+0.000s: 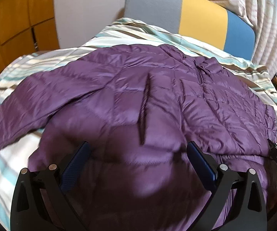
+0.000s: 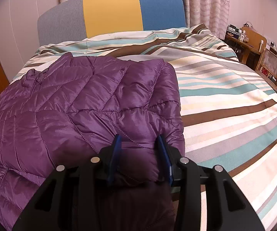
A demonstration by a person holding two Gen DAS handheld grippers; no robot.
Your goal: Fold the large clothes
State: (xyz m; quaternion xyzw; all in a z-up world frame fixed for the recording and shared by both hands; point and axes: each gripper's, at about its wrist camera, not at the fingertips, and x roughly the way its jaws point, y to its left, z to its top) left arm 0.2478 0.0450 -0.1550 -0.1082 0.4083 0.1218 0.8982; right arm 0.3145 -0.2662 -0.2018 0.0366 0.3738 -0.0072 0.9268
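Two tools: left tool (image 1: pixel 138 150) spread wide over purple jacket (image 1: pixel 157 100), right tool (image 2: pixel 140 140) pinching its hem.

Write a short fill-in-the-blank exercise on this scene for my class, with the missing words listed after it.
1. The quilted jacket is ____ in colour.
2. The jacket lies on a ____ bedspread.
3. The headboard has grey, ____ and blue panels.
4. The left gripper is ____, with nothing between its fingers.

Missing words: purple; striped; yellow; open
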